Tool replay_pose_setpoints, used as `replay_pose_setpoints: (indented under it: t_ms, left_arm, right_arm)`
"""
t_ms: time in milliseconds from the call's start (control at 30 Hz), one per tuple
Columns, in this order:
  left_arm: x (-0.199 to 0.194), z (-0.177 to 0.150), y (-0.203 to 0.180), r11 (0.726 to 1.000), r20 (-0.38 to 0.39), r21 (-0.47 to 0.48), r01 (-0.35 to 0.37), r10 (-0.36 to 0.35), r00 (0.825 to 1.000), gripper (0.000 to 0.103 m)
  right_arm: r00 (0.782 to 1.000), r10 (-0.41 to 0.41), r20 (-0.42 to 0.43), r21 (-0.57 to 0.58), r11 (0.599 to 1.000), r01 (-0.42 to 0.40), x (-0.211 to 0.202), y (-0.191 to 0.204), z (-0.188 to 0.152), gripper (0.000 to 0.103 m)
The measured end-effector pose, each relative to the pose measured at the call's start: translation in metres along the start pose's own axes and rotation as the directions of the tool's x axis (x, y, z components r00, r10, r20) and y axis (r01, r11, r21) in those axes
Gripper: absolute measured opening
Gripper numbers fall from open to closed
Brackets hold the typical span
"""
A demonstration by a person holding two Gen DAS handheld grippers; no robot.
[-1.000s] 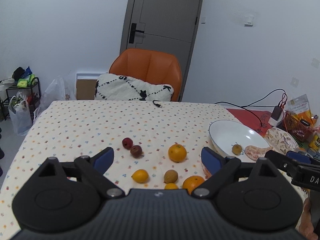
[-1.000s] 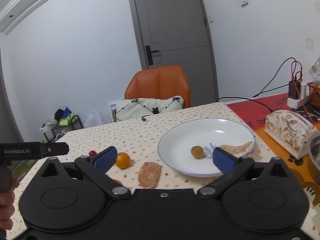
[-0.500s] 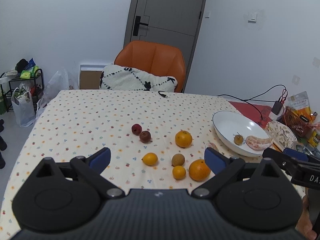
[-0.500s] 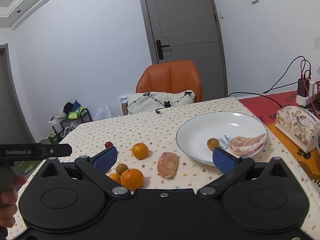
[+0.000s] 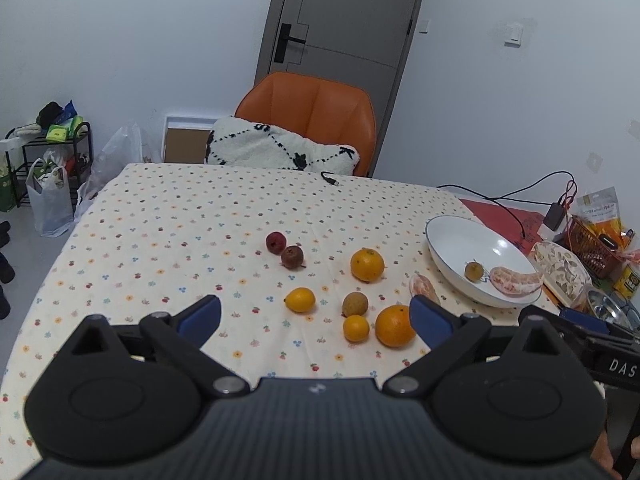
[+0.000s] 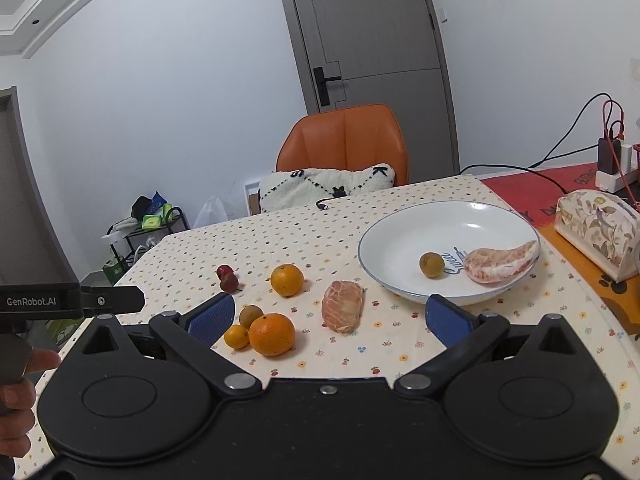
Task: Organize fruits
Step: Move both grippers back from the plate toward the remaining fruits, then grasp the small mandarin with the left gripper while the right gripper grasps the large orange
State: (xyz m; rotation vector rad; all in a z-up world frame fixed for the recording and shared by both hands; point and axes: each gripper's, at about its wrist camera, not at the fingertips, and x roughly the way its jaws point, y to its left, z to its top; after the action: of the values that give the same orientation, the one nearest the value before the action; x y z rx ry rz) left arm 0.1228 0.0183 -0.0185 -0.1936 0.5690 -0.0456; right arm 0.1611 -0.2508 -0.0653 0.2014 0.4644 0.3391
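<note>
A white plate [image 5: 448, 240] [image 6: 400, 240] holds a small brown fruit [image 5: 474, 271] [image 6: 431, 264] and a peeled pomelo segment [image 5: 516, 280] [image 6: 500, 262]. On the dotted tablecloth lie two oranges [image 5: 367, 265] [image 5: 395, 325], a small orange fruit [image 5: 355, 328], a brown fruit [image 5: 355, 303], a yellow fruit [image 5: 300, 299], two dark red fruits [image 5: 292, 257] [image 5: 275, 242] and a second pomelo piece [image 6: 343, 306]. My left gripper [image 5: 316, 316] is open and empty, held back above the near fruits. My right gripper [image 6: 330, 316] is open and empty, near the pomelo piece.
An orange chair [image 5: 316, 108] with a white cushion [image 5: 280, 148] stands at the table's far edge. A patterned box [image 6: 596, 224], a red mat [image 6: 532, 188], cables and a charger [image 6: 610, 156] lie right of the plate. A rack [image 5: 44, 152] with bags stands on the floor at left.
Both grippers have pulled back and risen from the table, so more of the fruits shows in both views. Jaws stayed open. No fruit moved.
</note>
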Motion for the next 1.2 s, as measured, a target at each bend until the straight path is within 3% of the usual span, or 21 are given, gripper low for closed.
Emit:
replay_pose_setpoints:
  t_ms: [300, 567, 833, 1200]
  left_arm:
    - [0.011, -0.005, 0.003, 1.000, -0.006, -0.001, -0.009, 0.009, 1.000, 0.100]
    - [0.039, -0.014, 0.005, 1.000, -0.054, -0.011, -0.002, 0.001, 0.999, 0.097]
    - [0.056, -0.020, 0.006, 0.999, -0.081, -0.024, 0.040, -0.042, 0.996, 0.081]
    - [0.076, -0.022, 0.005, 0.991, -0.111, -0.059, 0.116, -0.122, 0.986, 0.056]
  right_arm:
    - [1.000, -0.025, -0.009, 0.006, 1.000, 0.025, -0.002, -0.009, -0.004, 0.103]
    - [0.999, 0.009, -0.047, 0.033, 0.999, -0.008, 0.014, -0.018, -0.008, 0.101]
    - [0.991, 0.107, -0.085, 0.009, 0.994, -0.106, 0.028, -0.005, -0.009, 0.078]
    - [0.969, 0.192, -0.155, 0.013, 0.981, -0.192, 0.056, 0.010, -0.013, 0.057]
